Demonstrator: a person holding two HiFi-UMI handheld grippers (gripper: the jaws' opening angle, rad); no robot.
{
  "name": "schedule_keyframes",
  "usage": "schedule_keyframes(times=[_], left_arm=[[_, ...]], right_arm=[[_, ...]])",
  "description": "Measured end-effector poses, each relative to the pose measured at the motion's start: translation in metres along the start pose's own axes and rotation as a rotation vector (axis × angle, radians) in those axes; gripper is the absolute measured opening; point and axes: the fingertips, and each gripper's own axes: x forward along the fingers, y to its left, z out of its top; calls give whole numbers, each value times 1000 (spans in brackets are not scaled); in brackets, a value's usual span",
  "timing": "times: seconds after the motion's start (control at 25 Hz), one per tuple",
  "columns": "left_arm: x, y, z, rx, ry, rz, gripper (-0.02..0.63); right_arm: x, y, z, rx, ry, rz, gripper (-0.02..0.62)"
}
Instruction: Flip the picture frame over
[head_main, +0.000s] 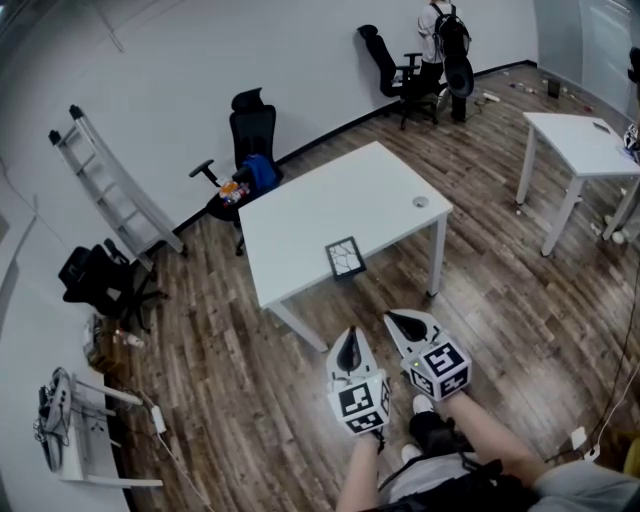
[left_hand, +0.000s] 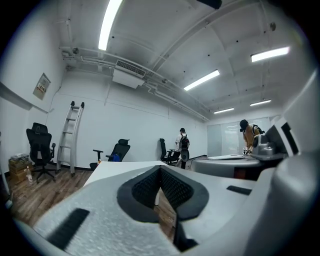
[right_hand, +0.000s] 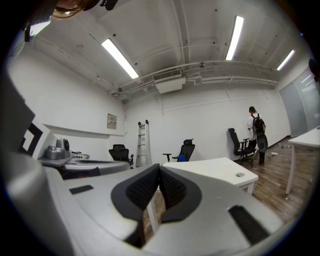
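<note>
A small black picture frame (head_main: 345, 258) lies flat near the front edge of a white table (head_main: 330, 205). My left gripper (head_main: 349, 342) and right gripper (head_main: 395, 319) hang side by side over the wooden floor, short of the table's front edge, both pointing toward it. Each is shut with nothing between its jaws. In the left gripper view the left gripper (left_hand: 160, 169) shows its black pads closed together, the white table (left_hand: 112, 170) ahead. The right gripper (right_hand: 159, 167) looks the same in the right gripper view, with the table (right_hand: 212, 169) just beyond. The frame is hidden in both gripper views.
A black office chair (head_main: 245, 150) with a blue item stands behind the table. A ladder (head_main: 110, 185) leans on the left wall. A second white table (head_main: 585, 150) is at the right. A person (head_main: 440, 40) stands by another chair (head_main: 390, 65) at the back.
</note>
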Motion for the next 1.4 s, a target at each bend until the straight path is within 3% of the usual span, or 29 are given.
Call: schedule_keyframes(times=[0.48, 0.88, 1.4], left_arm=[[106, 24, 12, 17, 17, 87, 0], [146, 38, 7, 2, 41, 137, 0], [212, 75, -2, -10, 73, 77, 0]], right_arm=[[97, -62, 9, 15, 18, 104, -6], [135, -88, -1, 25, 52, 142, -6], [204, -116, -15, 28, 96, 77, -6]])
